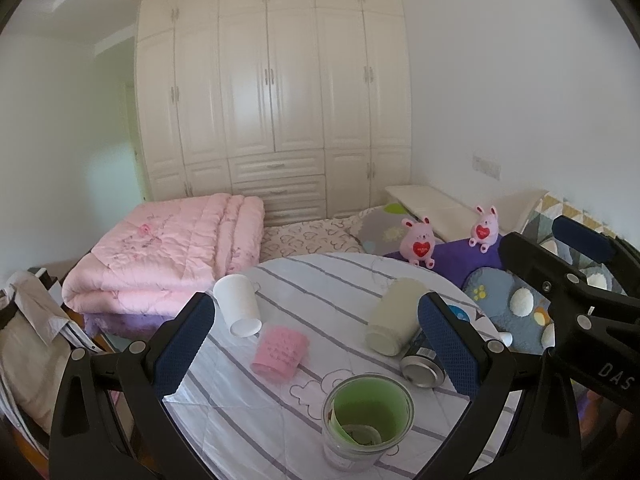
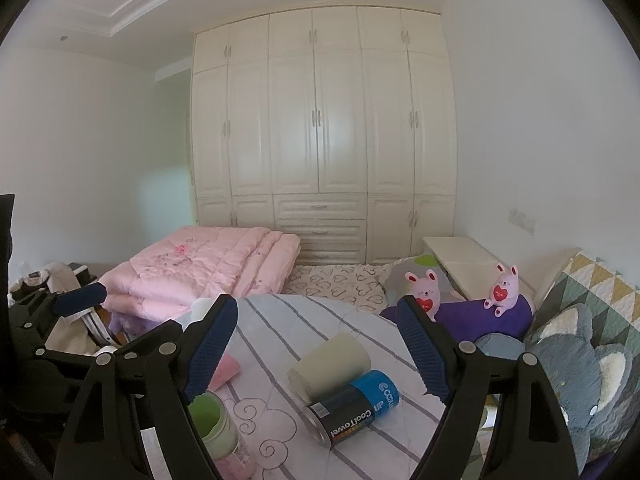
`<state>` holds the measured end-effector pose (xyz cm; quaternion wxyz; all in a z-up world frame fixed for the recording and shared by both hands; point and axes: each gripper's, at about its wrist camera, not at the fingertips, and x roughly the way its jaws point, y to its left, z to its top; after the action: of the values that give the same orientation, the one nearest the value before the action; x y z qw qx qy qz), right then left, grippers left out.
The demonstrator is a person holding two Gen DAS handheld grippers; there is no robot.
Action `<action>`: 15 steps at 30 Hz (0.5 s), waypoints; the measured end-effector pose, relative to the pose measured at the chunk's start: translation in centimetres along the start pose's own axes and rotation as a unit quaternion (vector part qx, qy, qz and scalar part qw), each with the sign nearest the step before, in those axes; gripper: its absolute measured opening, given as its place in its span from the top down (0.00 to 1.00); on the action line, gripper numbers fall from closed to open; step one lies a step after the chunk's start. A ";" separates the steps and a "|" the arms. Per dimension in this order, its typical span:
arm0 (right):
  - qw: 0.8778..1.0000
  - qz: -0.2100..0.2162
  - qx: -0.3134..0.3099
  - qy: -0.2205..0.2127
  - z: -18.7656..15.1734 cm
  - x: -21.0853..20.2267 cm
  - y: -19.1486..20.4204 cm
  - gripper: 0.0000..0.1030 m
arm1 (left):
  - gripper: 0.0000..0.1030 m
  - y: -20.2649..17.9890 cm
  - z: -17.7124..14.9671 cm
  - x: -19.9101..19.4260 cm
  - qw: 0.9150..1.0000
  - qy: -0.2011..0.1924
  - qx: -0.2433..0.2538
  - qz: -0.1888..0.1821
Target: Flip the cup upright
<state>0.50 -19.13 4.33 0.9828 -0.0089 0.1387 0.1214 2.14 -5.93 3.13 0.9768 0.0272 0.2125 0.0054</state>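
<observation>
— Cream-coloured, that cup on its side on the round striped table?

— Yes. Pale cream, lying down, its base turned toward the cameras. A blue-and-black can lies touching it on the near side.

— Where does it sit relative to the left gripper?

— Ahead and toward the right-hand finger, whose blue pad overlaps the can just beside the cup. Both fingers are spread wide and hold nothing.

— And the right gripper?

— Also wide open and empty. In its wrist view the cream cup lies between the two fingers and a little forward of them, clear of both pads.

— Other things on the table?

— A white paper cup tipped over at the far left, a pink cup upside down near the middle, and a glass jar with a green lining standing upright at the near edge.

— Behind?

— A folded pink quilt on the bed, two pink plush rabbits and a white wardrobe.
</observation>
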 end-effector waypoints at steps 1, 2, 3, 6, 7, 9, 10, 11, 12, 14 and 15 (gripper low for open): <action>1.000 0.000 0.000 0.001 0.0 0.0 0.1 0.20 | 0.00 0.0 0.0 0.0 1.000 0.000 0.000 0.000; 1.000 0.000 0.000 0.001 0.0 0.0 0.1 0.20 | 0.00 0.0 -0.1 0.1 1.000 0.001 -0.001 -0.001; 1.000 0.000 -0.001 0.002 0.0 0.0 0.1 0.20 | 0.00 0.0 -0.1 0.1 1.000 0.002 -0.001 0.000; 1.000 0.001 -0.001 0.003 -0.2 0.2 0.3 0.20 | 0.00 0.1 -0.1 0.2 1.000 0.003 -0.001 -0.001; 1.000 0.002 0.000 0.005 -0.2 0.2 0.3 0.20 | 0.00 0.0 -0.1 0.2 1.000 0.005 -0.001 -0.001; 1.000 0.001 -0.001 0.006 -0.3 0.2 0.4 0.20 | 0.00 0.1 -0.2 0.3 1.000 0.009 -0.001 -0.002; 1.000 0.000 -0.001 0.008 -0.3 0.3 0.4 0.20 | 0.00 0.0 -0.2 0.4 1.000 0.011 -0.001 -0.003; 1.000 0.000 -0.002 0.010 -0.3 0.4 0.4 0.20 | 0.00 0.0 -0.2 0.5 1.000 0.014 -0.001 -0.004; 1.000 0.001 -0.001 0.012 -0.3 0.5 0.4 0.20 | 0.00 0.0 -0.3 0.6 1.000 0.014 -0.001 -0.004; 1.000 0.001 0.000 0.013 -0.3 0.5 0.5 0.20 | 0.00 0.0 -0.4 0.6 1.000 0.016 -0.001 -0.006; 1.000 0.001 -0.001 0.013 -0.3 0.5 0.6 0.20 | 0.00 0.0 -0.4 0.6 1.000 0.016 0.000 -0.006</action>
<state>0.80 -18.46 3.92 0.9808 -0.0111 0.1518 0.1222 2.47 -5.94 2.49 0.9733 0.0258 0.2282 -0.0005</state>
